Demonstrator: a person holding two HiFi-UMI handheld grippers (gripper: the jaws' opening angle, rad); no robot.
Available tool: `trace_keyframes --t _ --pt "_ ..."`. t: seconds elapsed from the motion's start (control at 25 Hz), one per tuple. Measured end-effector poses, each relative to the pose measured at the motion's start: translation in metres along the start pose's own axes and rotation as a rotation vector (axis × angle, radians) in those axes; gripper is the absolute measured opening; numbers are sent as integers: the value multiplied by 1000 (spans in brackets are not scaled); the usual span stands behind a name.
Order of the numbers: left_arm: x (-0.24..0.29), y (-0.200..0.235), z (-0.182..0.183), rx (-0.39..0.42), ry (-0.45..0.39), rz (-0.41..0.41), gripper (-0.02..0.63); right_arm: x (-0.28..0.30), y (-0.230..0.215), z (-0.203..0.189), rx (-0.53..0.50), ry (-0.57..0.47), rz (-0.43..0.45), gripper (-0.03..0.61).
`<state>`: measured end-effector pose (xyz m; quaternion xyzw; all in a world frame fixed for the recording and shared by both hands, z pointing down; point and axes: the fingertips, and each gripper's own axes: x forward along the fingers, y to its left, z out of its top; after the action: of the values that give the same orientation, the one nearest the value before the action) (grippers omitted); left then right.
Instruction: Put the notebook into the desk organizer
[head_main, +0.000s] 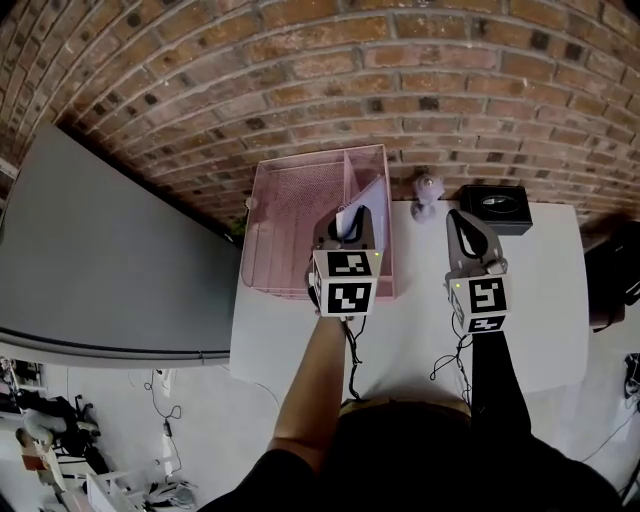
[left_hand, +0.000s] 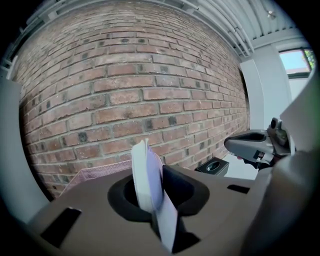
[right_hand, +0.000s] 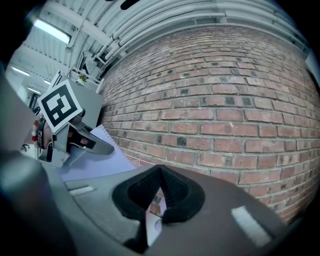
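A pink mesh desk organizer (head_main: 300, 215) stands at the table's back left against the brick wall; its rim also shows in the left gripper view (left_hand: 100, 172). My left gripper (head_main: 352, 225) hangs over the organizer's right compartment. It is shut on a white and lavender spiral notebook (head_main: 364, 203), which stands upright on edge between the pads (left_hand: 148, 180). The right gripper view shows the notebook's lavender cover (right_hand: 102, 152) from the side. My right gripper (head_main: 462, 228) hovers over the white table to the right of the organizer, its jaws shut with nothing in them (right_hand: 160, 172).
A black box (head_main: 496, 207) sits at the back right of the white table (head_main: 545, 300), and a small pale object (head_main: 428, 190) stands by the wall between it and the organizer. A grey panel (head_main: 100, 260) borders the table's left side.
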<state>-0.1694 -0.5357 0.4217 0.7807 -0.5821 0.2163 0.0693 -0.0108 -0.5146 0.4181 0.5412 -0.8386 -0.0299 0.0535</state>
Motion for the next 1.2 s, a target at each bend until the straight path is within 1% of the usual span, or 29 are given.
trace_keyframes --t 0.2,0.4,0.52,0.8,1.2 --pt "9 -13 4 54 7 6 71 -3 -9 -2 -2 4 -14 0" --pt "20 -20 7 68 8 29 66 -10 -23 -6 0 12 -36 0" --pt "29 -28 6 69 19 23 65 -13 -31 -10 3 20 -47 0" --pt "47 -37 -3 24 52 28 66 -17 -51 -21 15 35 -65 0" --pt "64 -37 -21 -33 91 52 66 -17 -63 -34 14 59 -58 0"
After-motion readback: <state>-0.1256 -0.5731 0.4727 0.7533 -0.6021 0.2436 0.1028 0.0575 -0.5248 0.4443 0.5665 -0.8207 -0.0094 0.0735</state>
